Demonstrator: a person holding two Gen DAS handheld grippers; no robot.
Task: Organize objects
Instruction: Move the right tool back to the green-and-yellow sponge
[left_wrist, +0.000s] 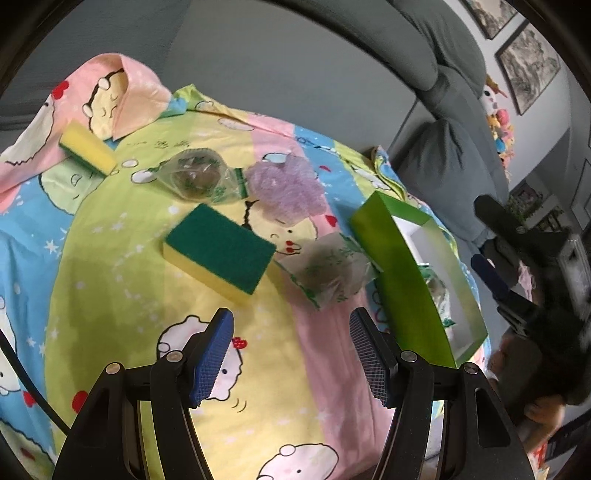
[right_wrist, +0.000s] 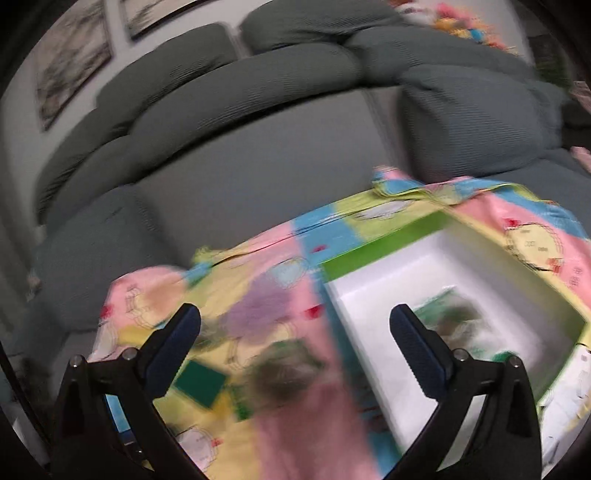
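Note:
On the cartoon-print cloth (left_wrist: 122, 295) lie a green-topped yellow sponge (left_wrist: 221, 248), a second yellow sponge (left_wrist: 86, 147) at the far left, a purple bath pouf (left_wrist: 286, 188) and two clear bags with dark scrubbers, one at the back (left_wrist: 197, 177) and one beside the box (left_wrist: 328, 273). A green box with a white inside (left_wrist: 402, 273) stands at the right and holds another such bag (right_wrist: 456, 325). My left gripper (left_wrist: 291, 354) is open and empty, low over the cloth in front of the sponge. My right gripper (right_wrist: 295, 347) is open and empty above the box's left edge; its view is blurred.
A grey sofa (right_wrist: 258, 155) with cushions runs behind the cloth. Framed pictures (left_wrist: 528, 62) hang on the wall and a colourful toy (left_wrist: 496, 110) sits at the sofa's end. The right gripper (left_wrist: 524, 266) shows at the right of the left wrist view.

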